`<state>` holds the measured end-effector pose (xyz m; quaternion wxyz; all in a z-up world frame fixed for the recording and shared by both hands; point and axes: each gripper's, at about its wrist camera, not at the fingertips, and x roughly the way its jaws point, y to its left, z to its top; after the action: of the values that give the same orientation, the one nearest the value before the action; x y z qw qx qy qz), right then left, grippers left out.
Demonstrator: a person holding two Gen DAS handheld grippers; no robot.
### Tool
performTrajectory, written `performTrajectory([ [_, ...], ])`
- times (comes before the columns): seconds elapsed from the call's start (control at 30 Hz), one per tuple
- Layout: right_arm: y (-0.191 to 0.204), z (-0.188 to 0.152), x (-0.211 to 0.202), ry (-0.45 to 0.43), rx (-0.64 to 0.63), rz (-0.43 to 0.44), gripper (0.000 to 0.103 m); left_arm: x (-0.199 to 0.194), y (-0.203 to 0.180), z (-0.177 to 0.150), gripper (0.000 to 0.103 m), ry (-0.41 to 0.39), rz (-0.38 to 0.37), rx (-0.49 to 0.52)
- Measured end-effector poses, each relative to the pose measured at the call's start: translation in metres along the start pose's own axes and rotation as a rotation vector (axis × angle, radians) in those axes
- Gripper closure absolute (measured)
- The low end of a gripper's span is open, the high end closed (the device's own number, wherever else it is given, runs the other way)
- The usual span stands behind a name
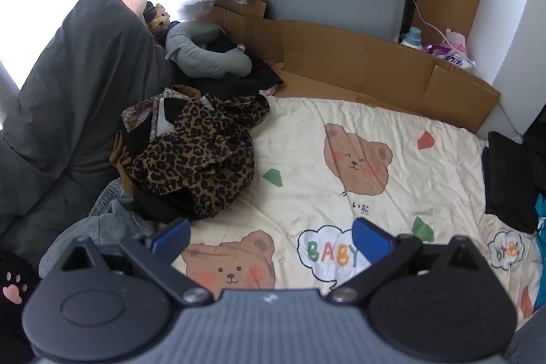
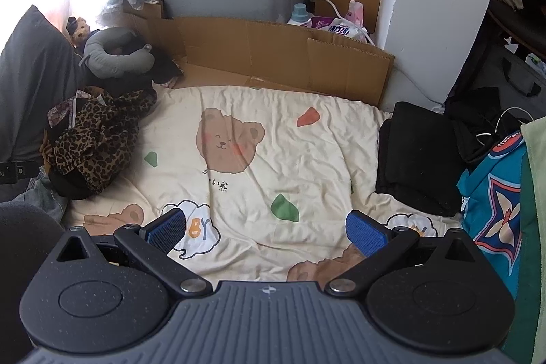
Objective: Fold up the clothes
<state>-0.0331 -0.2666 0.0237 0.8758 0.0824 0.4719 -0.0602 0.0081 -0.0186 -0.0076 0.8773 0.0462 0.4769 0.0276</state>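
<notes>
The left gripper (image 1: 271, 236) is wide apart and holds nothing. The right gripper (image 2: 266, 229) is wide too, with nothing in it. Both hang over the bear blanket (image 1: 341, 132). A leopard-spot pile of clothes (image 1: 198, 152) lies ahead and left of the left gripper. A folded black cloth (image 2: 419, 156) lies ahead and right of the right gripper.

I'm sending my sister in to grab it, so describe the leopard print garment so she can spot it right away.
Start at the cream bear-print blanket covering the bed, and go to the side by the big dark grey pillow. The leopard print garment lies crumpled atop the clothes heap there, below the grey neck pillow. It is the only spotted brown-and-black fabric; its neighbours are plain black or denim.
</notes>
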Motion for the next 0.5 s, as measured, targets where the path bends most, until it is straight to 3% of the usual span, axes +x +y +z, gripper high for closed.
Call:
performTrajectory([
  [0.5,-0.001,0.002,0.0,-0.014,0.011,0.007,0.0,0.005,0.015,0.001,0.002,0.02,-0.041,-0.049],
])
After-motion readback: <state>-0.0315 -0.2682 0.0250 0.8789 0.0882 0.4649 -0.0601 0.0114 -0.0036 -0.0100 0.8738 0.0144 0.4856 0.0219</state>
